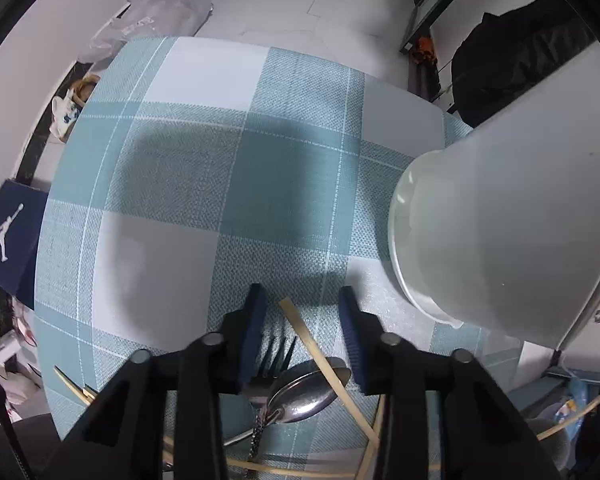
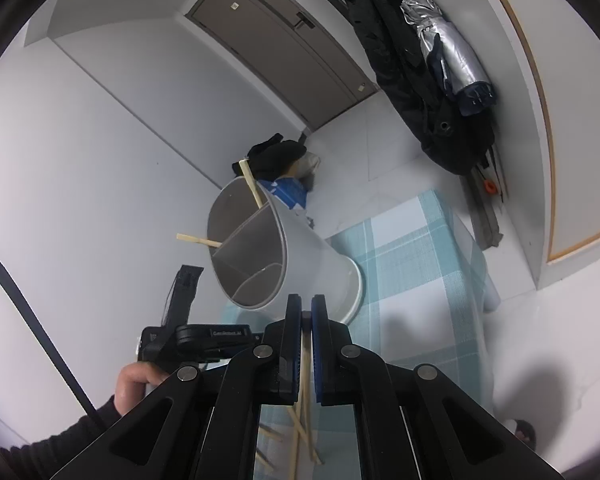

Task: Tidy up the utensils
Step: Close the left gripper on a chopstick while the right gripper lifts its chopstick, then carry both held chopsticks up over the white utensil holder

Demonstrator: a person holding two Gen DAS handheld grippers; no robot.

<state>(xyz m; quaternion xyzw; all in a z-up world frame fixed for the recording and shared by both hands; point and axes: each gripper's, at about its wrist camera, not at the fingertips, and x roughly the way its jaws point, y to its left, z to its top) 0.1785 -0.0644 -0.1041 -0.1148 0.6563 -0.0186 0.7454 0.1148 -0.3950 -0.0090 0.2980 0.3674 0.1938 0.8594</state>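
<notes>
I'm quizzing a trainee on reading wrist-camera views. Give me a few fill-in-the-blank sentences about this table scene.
1. The white holder on the checked tablecloth is split into compartments, and ____ chopsticks stick out of it.
2. Between the fingers of the left claw lie a fork, a chopstick and a metal ____.
3. The right claw is ____ on a chopstick.

Missing words: two; spoon; shut
</notes>
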